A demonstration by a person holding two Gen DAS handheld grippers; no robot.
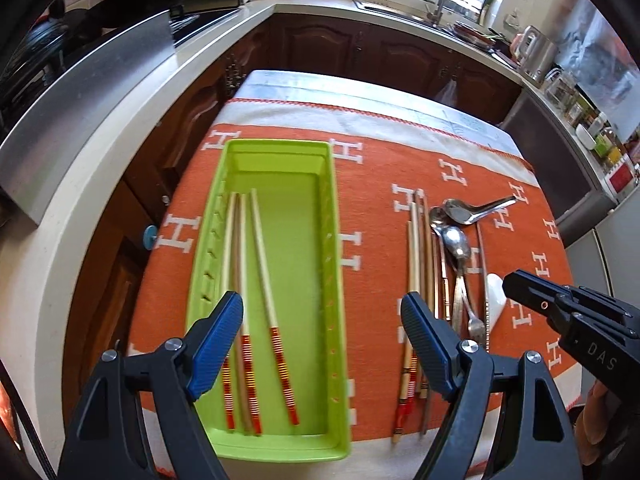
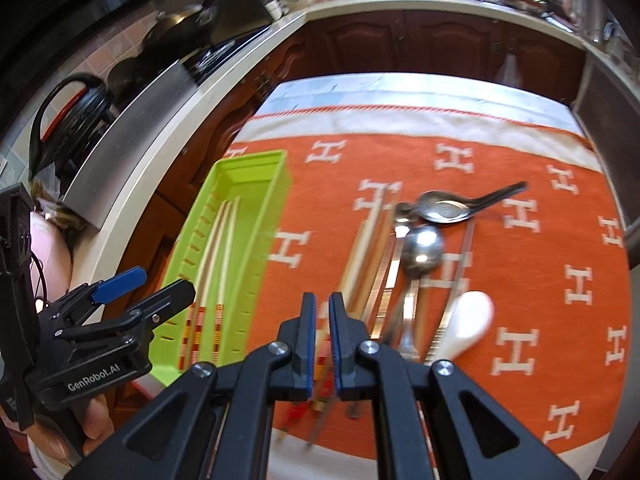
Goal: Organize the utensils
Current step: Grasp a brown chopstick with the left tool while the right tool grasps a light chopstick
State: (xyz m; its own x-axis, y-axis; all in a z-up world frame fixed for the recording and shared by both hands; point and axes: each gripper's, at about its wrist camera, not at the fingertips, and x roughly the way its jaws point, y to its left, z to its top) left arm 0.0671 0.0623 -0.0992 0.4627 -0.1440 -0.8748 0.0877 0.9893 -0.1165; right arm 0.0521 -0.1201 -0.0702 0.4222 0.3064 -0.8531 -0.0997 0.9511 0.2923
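Left wrist view: left claw (image 1: 322, 334) gapes wide, empty; right claw (image 2: 322, 344) nearly closed, empty.

Both wrist cameras look steeply down over an orange cloth (image 1: 380, 152), fairly near. They share the green tray (image 1: 336, 200) and loose utensils (image 2: 424, 248); each sees the other gripper

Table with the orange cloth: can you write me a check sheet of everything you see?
Surface: orange cloth with white H shapes.
Job's things: green tray holding three chopsticks; more chopsticks, metal spoons, a fork and a white spoon lie beside it.
Clutter: nothing seen.
Grippers: left hand-held gripper open, empty; right hand-held gripper shut, empty.
Cables: nothing seen.
Surroundings: kitchen counter, sink, pans.
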